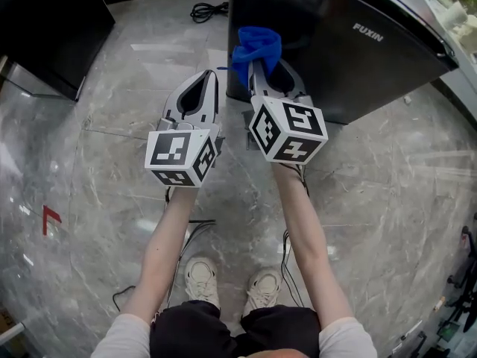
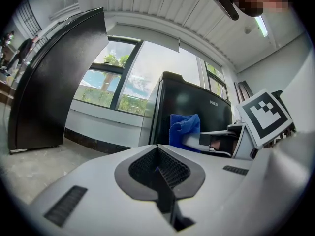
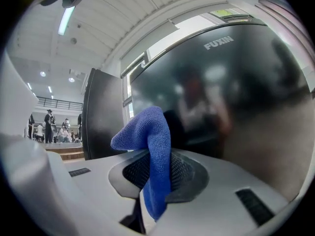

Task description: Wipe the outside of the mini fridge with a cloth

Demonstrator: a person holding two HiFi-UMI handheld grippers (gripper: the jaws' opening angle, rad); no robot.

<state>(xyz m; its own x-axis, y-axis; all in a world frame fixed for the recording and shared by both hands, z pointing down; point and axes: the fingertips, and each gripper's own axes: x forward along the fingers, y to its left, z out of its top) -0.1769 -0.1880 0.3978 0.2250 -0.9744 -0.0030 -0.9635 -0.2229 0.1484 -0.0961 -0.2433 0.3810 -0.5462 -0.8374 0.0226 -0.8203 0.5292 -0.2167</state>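
The shiny black mini fridge [image 1: 350,43] stands on the grey stone floor [image 1: 112,125]. It is straight ahead of the right tool [image 1: 258,69] and very near its tip, with a dark wall facing it. The left tool [image 1: 211,77] is just beside the right one and a bit further from the fridge, shut tight with nothing in it. The right tool is pinched on the soft blue cloth [image 1: 257,45], which sticks out past its tip toward the fridge. I think this hand only has to push forward to press the cloth on the wall.
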